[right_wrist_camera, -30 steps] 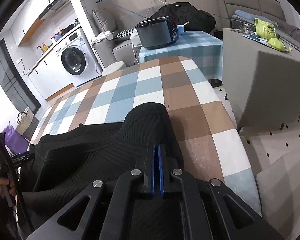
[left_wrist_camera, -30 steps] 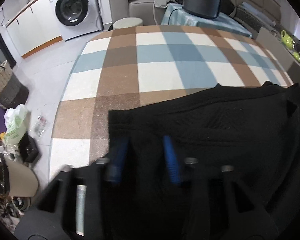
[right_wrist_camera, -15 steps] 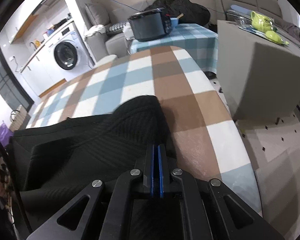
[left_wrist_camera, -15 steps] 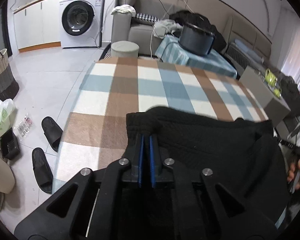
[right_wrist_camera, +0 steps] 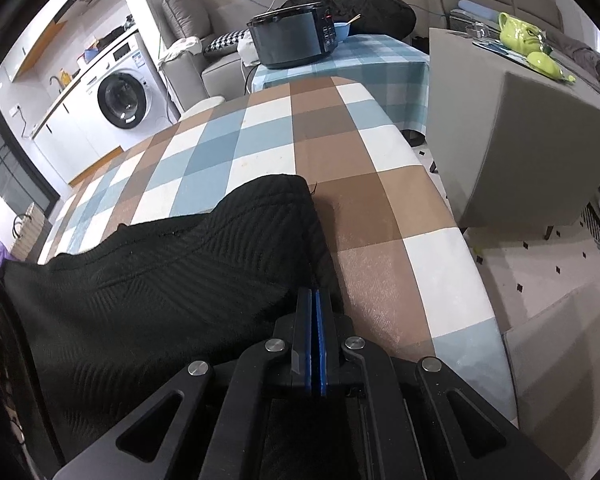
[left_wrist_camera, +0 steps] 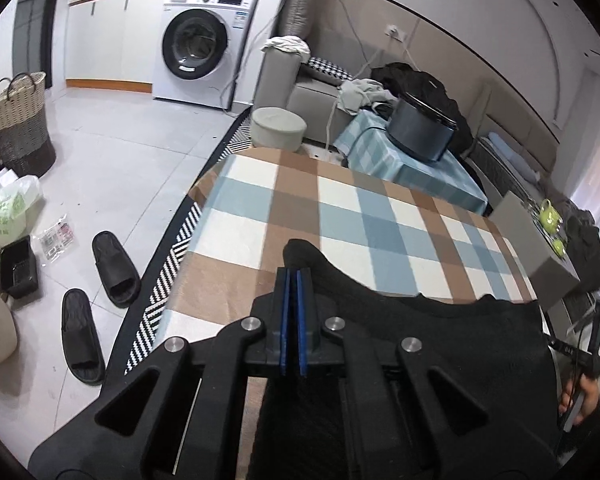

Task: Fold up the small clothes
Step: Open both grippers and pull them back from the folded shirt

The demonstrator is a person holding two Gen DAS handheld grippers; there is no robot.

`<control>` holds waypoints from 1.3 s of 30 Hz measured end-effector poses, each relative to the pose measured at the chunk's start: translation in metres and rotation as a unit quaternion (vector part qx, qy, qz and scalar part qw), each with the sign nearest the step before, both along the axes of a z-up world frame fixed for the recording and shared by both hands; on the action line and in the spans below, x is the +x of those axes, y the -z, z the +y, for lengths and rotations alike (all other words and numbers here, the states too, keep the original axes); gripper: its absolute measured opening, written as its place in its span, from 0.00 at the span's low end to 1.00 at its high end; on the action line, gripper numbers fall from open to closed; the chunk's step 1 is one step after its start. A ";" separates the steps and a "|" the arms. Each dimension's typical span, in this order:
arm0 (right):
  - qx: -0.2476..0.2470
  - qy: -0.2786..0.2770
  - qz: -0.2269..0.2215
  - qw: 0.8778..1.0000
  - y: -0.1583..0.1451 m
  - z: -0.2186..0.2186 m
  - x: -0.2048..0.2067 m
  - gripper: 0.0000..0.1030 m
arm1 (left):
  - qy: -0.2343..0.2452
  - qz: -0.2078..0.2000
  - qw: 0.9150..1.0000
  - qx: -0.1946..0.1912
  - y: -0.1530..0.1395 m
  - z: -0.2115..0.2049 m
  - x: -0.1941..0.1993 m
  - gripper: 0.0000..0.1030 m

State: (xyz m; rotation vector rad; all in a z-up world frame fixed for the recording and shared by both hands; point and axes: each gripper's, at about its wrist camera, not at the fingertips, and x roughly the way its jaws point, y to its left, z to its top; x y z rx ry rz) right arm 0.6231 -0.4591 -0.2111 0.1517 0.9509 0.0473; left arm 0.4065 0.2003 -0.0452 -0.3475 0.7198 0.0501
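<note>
Both claws are clenched on the black garment (right_wrist_camera: 188, 264), the left claw (left_wrist_camera: 291, 280) pinching one lifted corner, the right claw (right_wrist_camera: 313, 300) another, the rest draped behind them on the checked desk (right_wrist_camera: 260, 136). If either thin pinch slips, the fold would likely collapse unevenly. Far left of the left claw, a woven basket (left_wrist_camera: 18, 120) stands, contents hidden.
</note>
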 end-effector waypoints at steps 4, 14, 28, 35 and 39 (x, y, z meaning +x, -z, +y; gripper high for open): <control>-0.004 -0.012 0.012 1.000 -0.004 0.003 0.004 0.13 | -0.009 0.013 1.000 -0.005 0.010 0.006 0.006 0.01; 0.002 -0.009 -0.018 1.000 -0.019 0.015 0.031 0.51 | -0.010 0.033 0.999 0.006 0.029 -0.003 0.025 0.01; 0.055 0.009 -0.132 0.990 -0.046 0.003 0.028 0.02 | -0.027 0.018 0.999 0.006 0.032 -0.001 0.026 0.01; 0.004 0.019 -0.050 0.999 -0.029 0.016 0.048 0.14 | -0.027 0.065 0.997 -0.012 0.046 0.002 0.029 0.01; 0.018 0.007 -0.038 0.999 -0.031 0.018 0.030 0.39 | -0.015 0.075 0.997 0.003 0.044 -0.006 0.007 0.03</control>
